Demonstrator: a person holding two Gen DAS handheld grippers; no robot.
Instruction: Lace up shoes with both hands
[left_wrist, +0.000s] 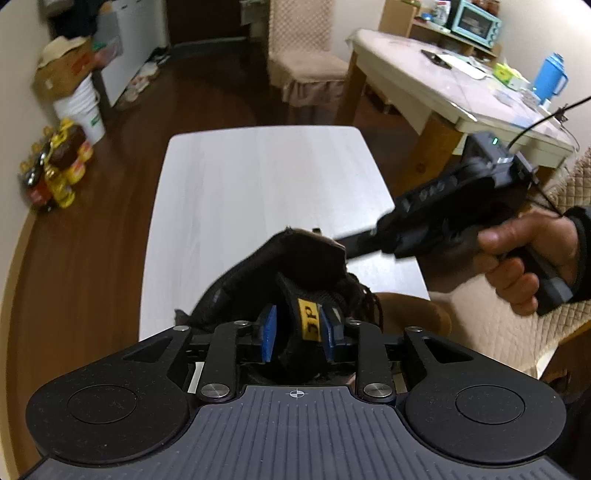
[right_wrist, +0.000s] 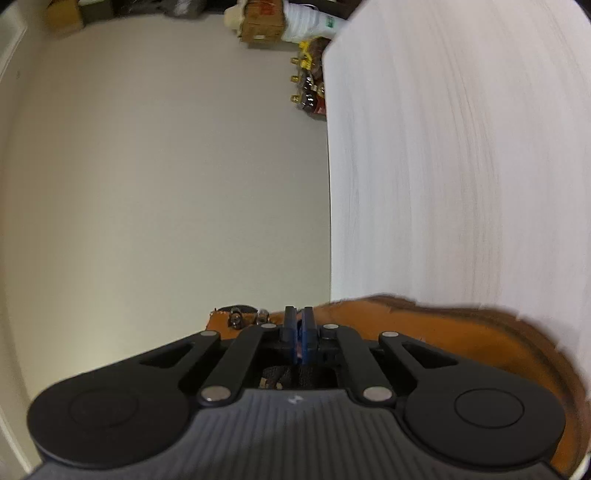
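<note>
The left tongs stand at a narrow gap around the black tongue of the shoe, the one with the yellow label; the right blue pad lies against it, while the left pad seems slightly clear, so I cannot tell if it is truly pinched. The shoe sits at the near edge of the white table, with its dark laces bunched just right of the tongue. It looks soft and light: the upper would fold, and the laces are thin, limp and likely to slip, so they are best pinched near their ends.

From the right, the right tongs are pressed together with nothing visibly between them, over the shoe's tan side.

The table looks smooth and bare beyond the shoe. Around it are a dark wooden floor, bottles, a covered chair and a cluttered second table.
</note>
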